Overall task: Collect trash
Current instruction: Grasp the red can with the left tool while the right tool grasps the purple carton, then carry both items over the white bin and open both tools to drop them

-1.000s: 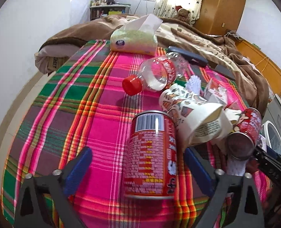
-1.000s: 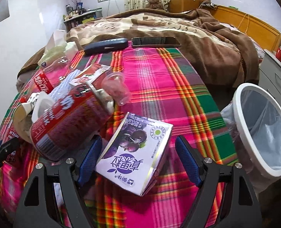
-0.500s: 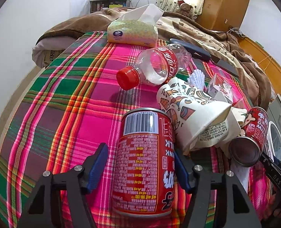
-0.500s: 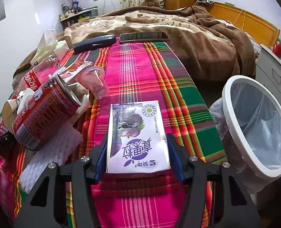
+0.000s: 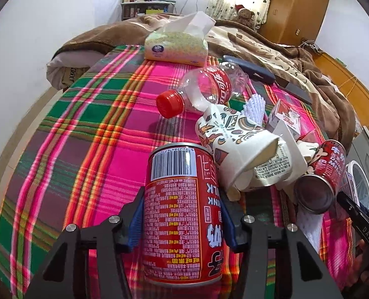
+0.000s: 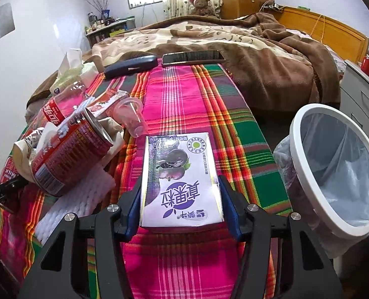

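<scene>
Plaid cloth [image 5: 89, 134]: left gripper [image 5: 182, 221] clamps "MILK" can [image 5: 182, 214]; right gripper [image 6: 182, 211] clamps carton [image 6: 180, 179].

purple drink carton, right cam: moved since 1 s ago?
Yes. The purple carton was tilted, loose between open tongs; now it sits square, clamped by the right tongs, farther from the phone.

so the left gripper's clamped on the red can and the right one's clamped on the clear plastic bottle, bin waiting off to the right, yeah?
Not quite. The right gripper is clamped on the purple drink carton, not the clear plastic bottle, which lies loose in the trash pile; the right wrist view shows this. The left gripper does clamp the red can, and the bin stands to the right.
</scene>
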`<state>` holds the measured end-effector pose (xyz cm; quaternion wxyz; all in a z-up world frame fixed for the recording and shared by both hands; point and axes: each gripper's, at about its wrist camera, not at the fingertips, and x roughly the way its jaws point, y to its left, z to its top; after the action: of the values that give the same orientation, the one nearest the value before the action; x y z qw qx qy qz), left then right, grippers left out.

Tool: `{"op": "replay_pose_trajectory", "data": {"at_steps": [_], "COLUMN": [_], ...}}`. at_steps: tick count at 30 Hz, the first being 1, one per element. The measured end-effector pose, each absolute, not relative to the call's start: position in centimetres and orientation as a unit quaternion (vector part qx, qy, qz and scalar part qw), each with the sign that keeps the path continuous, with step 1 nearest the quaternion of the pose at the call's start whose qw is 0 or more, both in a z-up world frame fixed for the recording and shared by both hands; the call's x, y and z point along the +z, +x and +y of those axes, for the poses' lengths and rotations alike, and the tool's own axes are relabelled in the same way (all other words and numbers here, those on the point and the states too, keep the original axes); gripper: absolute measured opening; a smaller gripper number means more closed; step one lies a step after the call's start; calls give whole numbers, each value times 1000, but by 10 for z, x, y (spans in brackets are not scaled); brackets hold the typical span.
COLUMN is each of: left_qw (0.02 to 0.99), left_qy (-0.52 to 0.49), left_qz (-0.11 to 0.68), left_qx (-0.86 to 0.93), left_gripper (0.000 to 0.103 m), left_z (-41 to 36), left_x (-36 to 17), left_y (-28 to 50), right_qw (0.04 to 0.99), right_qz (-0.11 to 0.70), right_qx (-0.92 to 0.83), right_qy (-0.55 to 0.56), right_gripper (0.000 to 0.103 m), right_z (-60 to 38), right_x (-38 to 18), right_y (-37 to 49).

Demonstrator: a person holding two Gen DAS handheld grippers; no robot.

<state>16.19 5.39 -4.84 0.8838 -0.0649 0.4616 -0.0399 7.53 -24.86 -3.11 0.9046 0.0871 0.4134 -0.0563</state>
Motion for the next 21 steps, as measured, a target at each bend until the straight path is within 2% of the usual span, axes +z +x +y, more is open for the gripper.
{"op": "replay_pose_trajectory", "data": {"at_steps": [9,21], "left_qw": [899,914], "left_qy": [-68,-55], "left_qz": [432,392], "left_qx": [-33,-83], "left_gripper": [52,52], "left_z": [56,14], "left_x": [-22,24], "left_y": [139,119], "right_qw": [915,927], "right_qz": [390,359], "right_qx": [-51,-59], "right_qy": [89,93], "right_gripper": [56,56], "right_z": [-254,-274], "right_x": [-17,7], "right_y": [64,52]}}
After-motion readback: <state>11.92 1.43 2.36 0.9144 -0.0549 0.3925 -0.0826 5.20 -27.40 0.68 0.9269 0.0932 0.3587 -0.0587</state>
